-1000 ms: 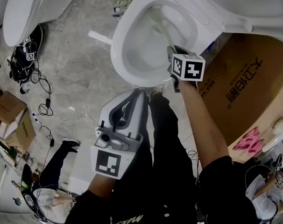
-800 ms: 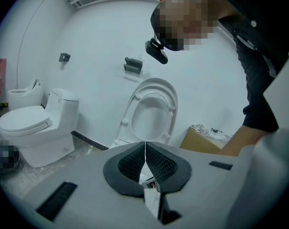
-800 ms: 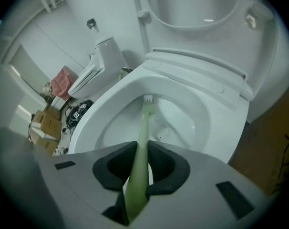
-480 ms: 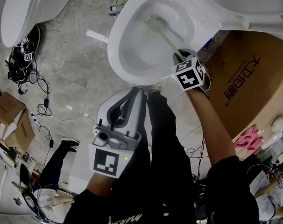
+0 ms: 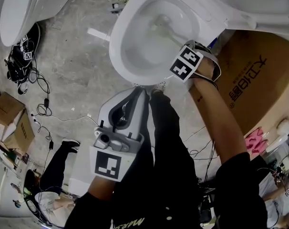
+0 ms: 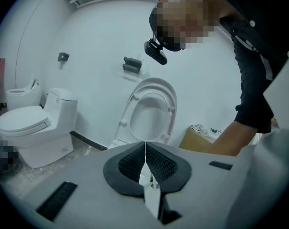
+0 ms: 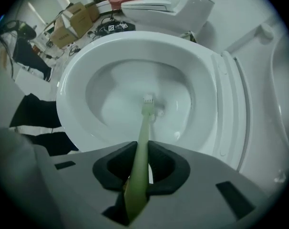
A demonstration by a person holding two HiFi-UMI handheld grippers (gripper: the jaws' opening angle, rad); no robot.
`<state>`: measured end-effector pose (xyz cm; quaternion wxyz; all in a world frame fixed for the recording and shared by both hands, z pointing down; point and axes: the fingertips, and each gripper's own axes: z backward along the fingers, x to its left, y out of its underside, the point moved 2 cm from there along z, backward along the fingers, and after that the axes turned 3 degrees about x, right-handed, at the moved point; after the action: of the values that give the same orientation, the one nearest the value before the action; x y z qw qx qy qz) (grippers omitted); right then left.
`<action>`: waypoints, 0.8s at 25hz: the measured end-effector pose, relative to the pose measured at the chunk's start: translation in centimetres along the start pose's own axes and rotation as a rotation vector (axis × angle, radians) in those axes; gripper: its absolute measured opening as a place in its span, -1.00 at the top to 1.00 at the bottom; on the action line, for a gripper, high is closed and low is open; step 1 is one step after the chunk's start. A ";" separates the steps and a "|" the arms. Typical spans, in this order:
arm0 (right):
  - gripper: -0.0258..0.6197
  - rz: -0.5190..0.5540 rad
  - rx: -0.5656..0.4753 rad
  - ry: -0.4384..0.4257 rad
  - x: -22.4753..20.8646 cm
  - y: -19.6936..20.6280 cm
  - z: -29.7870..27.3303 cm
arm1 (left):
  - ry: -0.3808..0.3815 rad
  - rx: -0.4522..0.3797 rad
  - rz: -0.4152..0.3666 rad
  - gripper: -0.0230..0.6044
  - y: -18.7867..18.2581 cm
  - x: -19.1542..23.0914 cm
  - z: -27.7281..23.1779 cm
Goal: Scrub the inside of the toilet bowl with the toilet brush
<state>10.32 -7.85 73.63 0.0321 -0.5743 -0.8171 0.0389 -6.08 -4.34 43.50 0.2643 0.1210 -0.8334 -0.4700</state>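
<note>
Head view: the brush [image 5: 163,28] shows only as a pale blur in the bowl [image 5: 117,56], its handle end hidden under the right gripper [image 5: 181,49]; the bowl's back and the box [image 5: 252,75] run off the edges. Left gripper view: the left gripper [image 6: 145,147] hides the bowl below the raised seat [image 6: 151,87]. Right gripper view: bristles too blurred to tell

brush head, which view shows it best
The right gripper view: it looks straight down the handle to the brush head inside the bowl. The head view shows it small and blurred. The left gripper view misses it.
</note>
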 end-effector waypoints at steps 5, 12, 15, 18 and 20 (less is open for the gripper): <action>0.65 0.156 0.061 0.044 -0.1 -0.8 -1.0 | -0.012 0.002 0.009 0.84 0.2 0.4 0.0; 0.65 0.149 0.046 -0.037 1.5 -2.0 -1.1 | -0.018 0.003 0.015 0.84 0.3 0.7 0.0; 0.65 0.067 0.022 -0.075 1.7 -2.2 -1.0 | -0.021 0.001 0.017 0.84 0.2 0.9 -0.2; 0.65 -0.031 -0.018 -0.103 1.9 -2.3 -0.9 | -0.018 0.001 0.022 0.84 0.2 0.8 -0.4; 0.65 -0.070 -0.040 -0.101 1.9 -2.4 -0.9 | -0.013 0.004 0.022 0.84 0.3 0.8 -0.5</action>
<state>7.53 -6.89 74.77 -0.0192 -0.5432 -0.8379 0.0502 -6.41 -4.92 44.20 0.2638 0.1092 -0.8372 -0.4664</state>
